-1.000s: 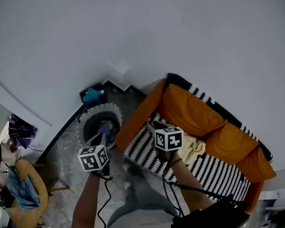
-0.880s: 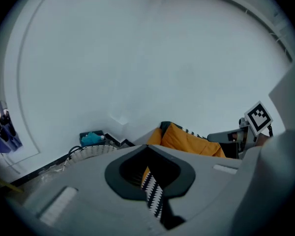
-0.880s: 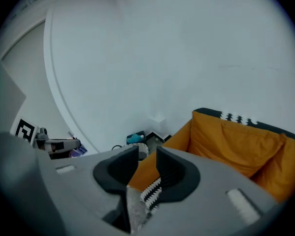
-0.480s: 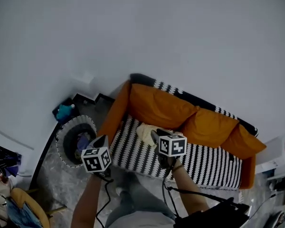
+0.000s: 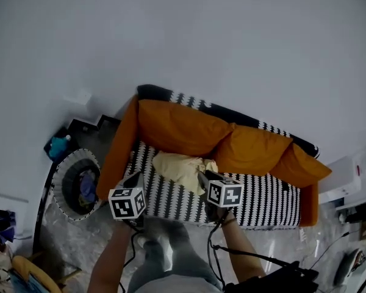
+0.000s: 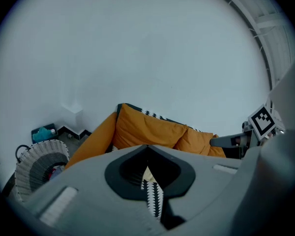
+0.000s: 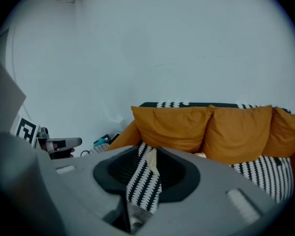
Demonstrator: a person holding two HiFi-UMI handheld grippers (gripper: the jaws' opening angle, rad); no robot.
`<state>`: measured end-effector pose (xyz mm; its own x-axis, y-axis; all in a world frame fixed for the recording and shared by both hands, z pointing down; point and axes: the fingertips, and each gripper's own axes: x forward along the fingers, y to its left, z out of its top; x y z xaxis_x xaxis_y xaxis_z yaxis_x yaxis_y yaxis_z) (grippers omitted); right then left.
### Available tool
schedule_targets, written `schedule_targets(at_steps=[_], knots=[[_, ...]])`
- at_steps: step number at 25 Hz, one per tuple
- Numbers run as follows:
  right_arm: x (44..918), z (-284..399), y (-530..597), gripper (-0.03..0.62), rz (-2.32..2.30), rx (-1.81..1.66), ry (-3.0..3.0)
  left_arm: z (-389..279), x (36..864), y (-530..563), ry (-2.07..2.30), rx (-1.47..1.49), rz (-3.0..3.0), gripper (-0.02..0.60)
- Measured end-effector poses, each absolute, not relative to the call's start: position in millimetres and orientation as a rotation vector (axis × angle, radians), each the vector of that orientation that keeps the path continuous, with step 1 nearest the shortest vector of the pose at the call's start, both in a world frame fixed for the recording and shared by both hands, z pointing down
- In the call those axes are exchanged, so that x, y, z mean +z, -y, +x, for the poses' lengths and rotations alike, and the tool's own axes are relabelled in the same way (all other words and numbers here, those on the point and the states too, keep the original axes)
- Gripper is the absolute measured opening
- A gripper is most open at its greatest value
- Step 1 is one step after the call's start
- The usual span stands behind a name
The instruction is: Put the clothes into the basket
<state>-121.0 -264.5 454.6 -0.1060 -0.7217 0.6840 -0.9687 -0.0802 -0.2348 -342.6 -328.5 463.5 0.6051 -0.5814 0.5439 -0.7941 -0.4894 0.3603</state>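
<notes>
While your left gripper (image 5: 134, 178) and right gripper (image 5: 202, 177) hang open, empty, you face the cloth (image 5: 180, 170): grab it next for the basket (image 5: 58, 189), left.

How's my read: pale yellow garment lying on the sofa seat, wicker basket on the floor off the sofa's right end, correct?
Not quite: the wicker basket stands off the sofa's left end, not its right, as the head view shows. The pale yellow garment does lie on the seat.
</notes>
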Motion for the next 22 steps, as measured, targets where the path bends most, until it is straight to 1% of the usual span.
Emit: schedule_targets(at_steps=[9, 17, 22], knots=[[493.2, -32.0, 245.8, 0.121, 1.889, 1.105, 1.744, -253.2, 496.5, 330.4, 0.986, 0.576, 2.238, -0.002], [561.1, 22.7, 262.3, 0.120, 1.819, 1.137, 1.702, -217.3, 549.4, 335.9, 0.998, 0.719, 2.173, -0.002], [617.5, 49.1, 281.8, 0.121, 1.777, 1.175, 1.683, -202.9, 597.1, 342.8, 1.035, 0.745, 2.079, -0.002]])
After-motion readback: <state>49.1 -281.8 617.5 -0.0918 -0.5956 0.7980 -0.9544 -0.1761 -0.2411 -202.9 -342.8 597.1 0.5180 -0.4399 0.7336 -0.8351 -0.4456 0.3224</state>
